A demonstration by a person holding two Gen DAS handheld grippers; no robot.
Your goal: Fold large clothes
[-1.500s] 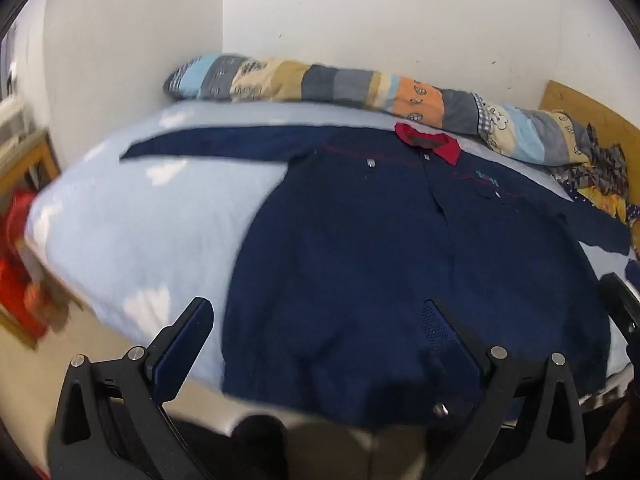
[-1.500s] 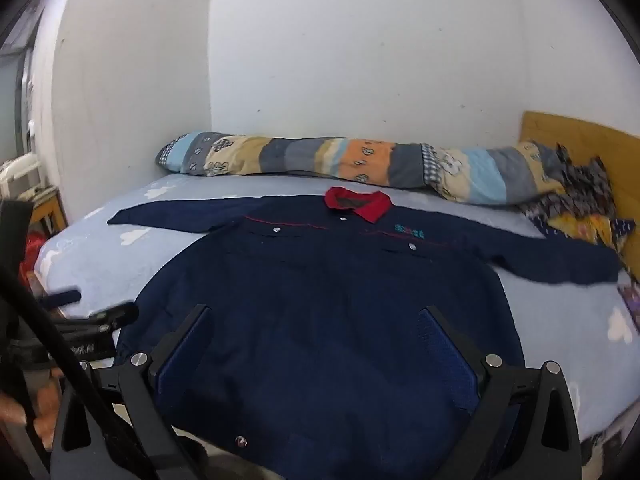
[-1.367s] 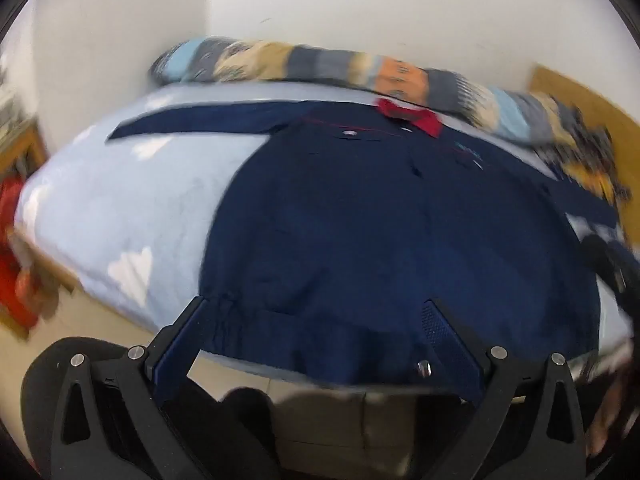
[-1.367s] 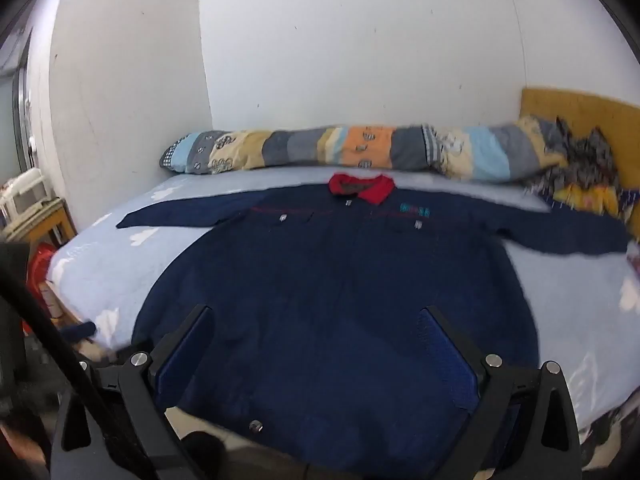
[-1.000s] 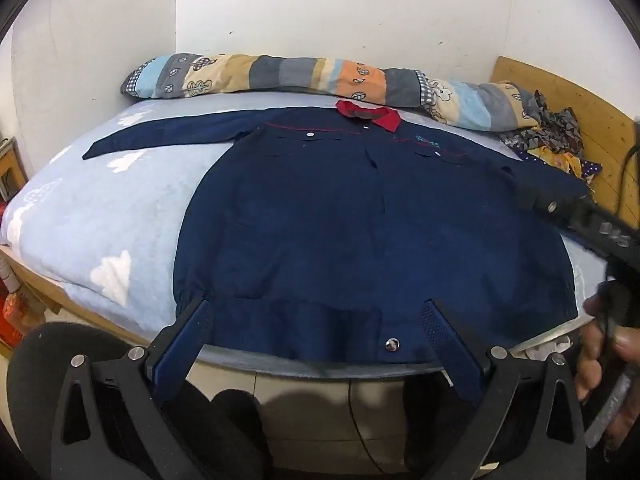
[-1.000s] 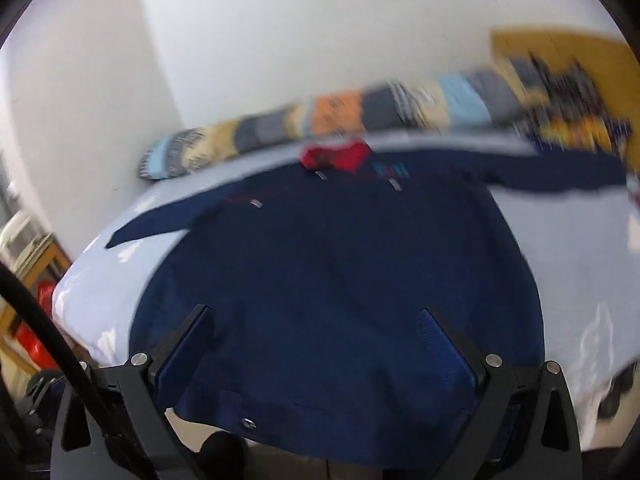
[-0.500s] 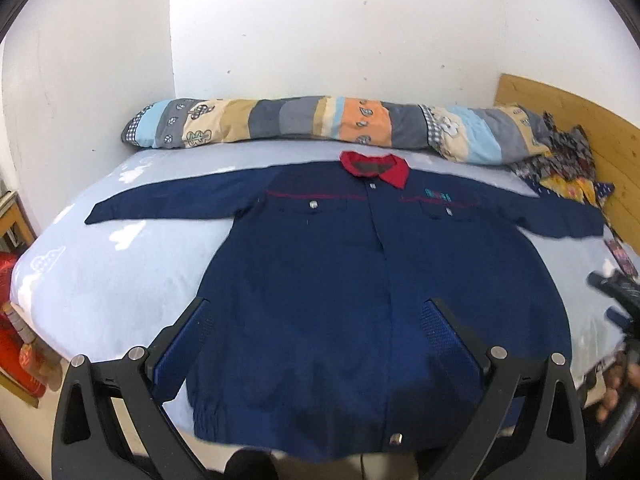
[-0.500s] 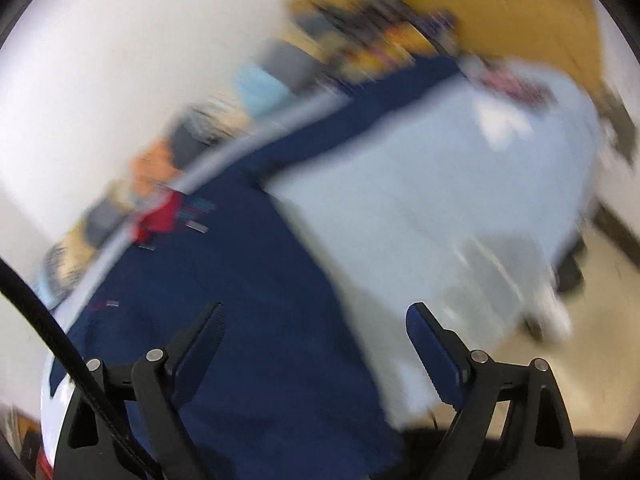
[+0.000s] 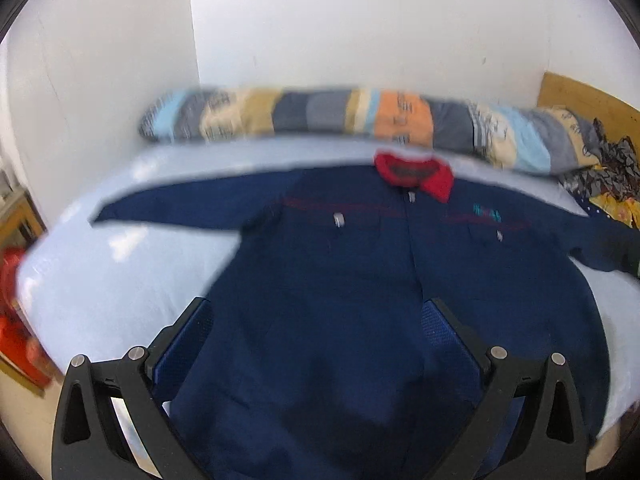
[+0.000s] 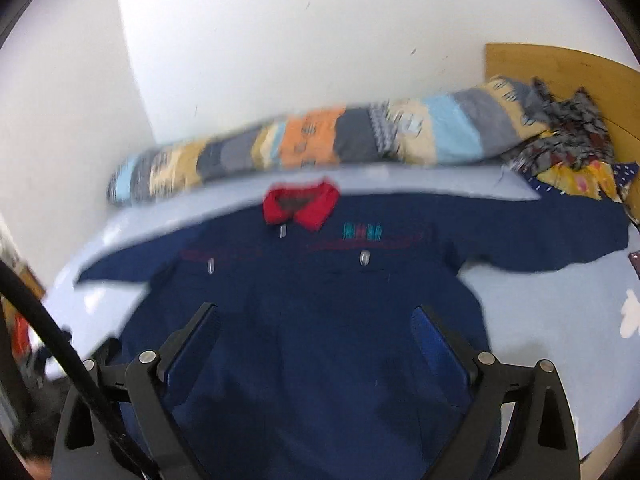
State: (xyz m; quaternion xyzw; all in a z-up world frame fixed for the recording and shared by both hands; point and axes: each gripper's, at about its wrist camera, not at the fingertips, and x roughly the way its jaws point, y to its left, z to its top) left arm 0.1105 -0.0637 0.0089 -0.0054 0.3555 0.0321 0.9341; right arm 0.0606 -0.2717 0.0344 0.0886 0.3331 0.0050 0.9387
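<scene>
Hand-held gripper (image 9: 316, 320) open, navy jacket (image 9: 360, 300) flat, light-blue bed (image 9: 120, 280), white walls (image 9: 360, 32)

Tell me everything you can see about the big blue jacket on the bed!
The navy jacket lies flat, front up, on the light blue bed sheet, both long sleeves spread out sideways. It has a red collar near the striped bolster, thin red chest lines, a small teal logo, and silvery snaps. It looks like sturdy work cloth. It is closed and not folded yet. Both grippers hover open; nothing grips it.
</scene>
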